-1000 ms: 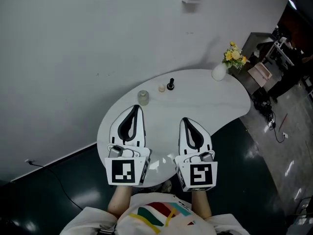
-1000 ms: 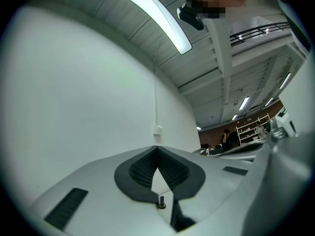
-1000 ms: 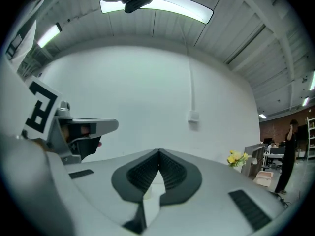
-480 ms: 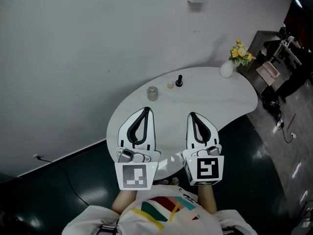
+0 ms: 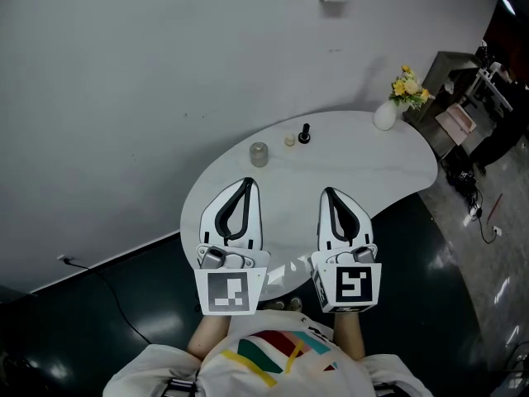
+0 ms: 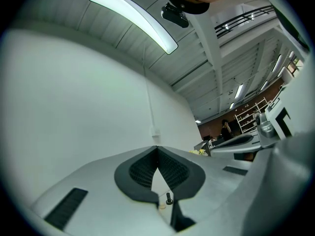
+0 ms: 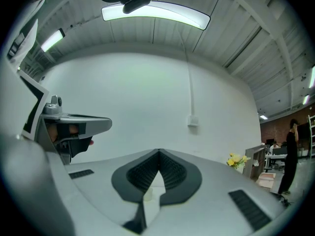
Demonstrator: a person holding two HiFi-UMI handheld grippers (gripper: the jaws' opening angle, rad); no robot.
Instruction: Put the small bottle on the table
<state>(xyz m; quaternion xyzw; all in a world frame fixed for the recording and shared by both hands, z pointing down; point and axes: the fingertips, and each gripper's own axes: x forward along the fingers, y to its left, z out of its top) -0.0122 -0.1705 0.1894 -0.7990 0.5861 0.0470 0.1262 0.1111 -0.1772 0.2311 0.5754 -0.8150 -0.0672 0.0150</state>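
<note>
On the white table (image 5: 372, 168), near its far edge, stand a small clear glass jar (image 5: 259, 154), a tiny cream-coloured piece (image 5: 289, 141) and a small black bottle (image 5: 304, 133). My left gripper (image 5: 246, 182) and right gripper (image 5: 329, 192) hover side by side over the table's near part. Both are shut with nothing in them, well short of the three items. In the left gripper view the closed jaws (image 6: 157, 147) frame the black bottle (image 6: 169, 198) and the cream piece (image 6: 161, 206) below their tips. In the right gripper view the jaws (image 7: 158, 151) meet above a pale item (image 7: 147, 194).
A white vase (image 5: 384, 117) with yellow flowers (image 5: 409, 85) stands at the table's far right end. A grey wall rises behind the table, with a dark floor around it. Furniture and cables lie at the right edge (image 5: 463, 131). A person stands far off (image 7: 289, 156).
The head view has shifted, so the table and both grippers now sit slightly further right and lower in it. The grippers remain shut, side by side. Nothing on the table has moved.
</note>
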